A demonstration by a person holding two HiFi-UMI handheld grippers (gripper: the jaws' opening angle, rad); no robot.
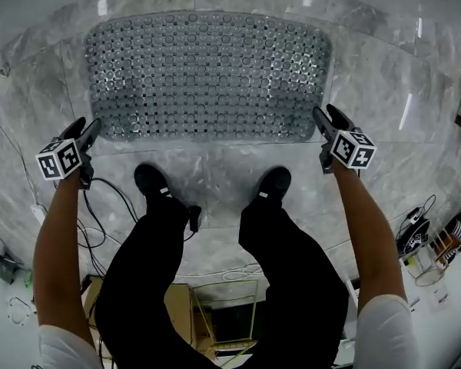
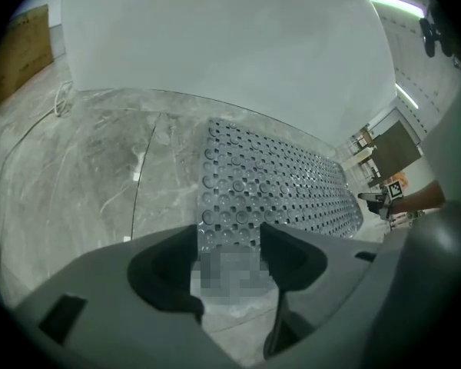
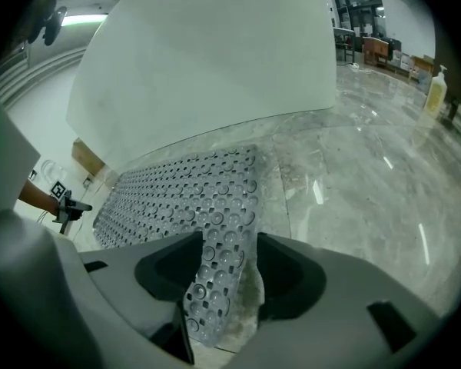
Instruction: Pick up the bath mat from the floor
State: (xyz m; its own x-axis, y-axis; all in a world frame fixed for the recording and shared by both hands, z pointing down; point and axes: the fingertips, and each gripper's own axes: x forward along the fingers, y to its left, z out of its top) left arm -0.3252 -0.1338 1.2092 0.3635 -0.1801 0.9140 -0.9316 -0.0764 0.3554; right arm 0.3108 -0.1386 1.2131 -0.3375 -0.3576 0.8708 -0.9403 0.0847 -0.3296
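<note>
Starting closest in: the person's two black shoes (image 1: 151,181) were planted on the grey marble floor (image 1: 215,164), right at the mat's 6 o'clock edge. A few loose black cables (image 1: 100,206) trailed off around 8 o'clock from the feet.

Next out, the left gripper (image 1: 87,129) hung over the mat's 8 o'clock corner and the right gripper (image 1: 328,118) over the 4 o'clock corner. Both claws were released, with the jaws spread wide. In each gripper view the mat's near corner showed in the gap between the jaws, but the pads weren't pressing on it as far as I could see.

The translucent grey rubber bath mat (image 1: 207,75), a rounded rectangle covered in suction bumps and small holes, lay flat on the floor at 12 o'clock from the person.

Progress-wise I'd say it was barely started: grippers lined up on the two near corners, nothing grabbed or lifted. What's left is closing on both corners and raising it.

No readable writing anywhere, just the black-and-white square markers on each gripper's cube (image 1: 61,160). No brand visible on the mat.
</note>
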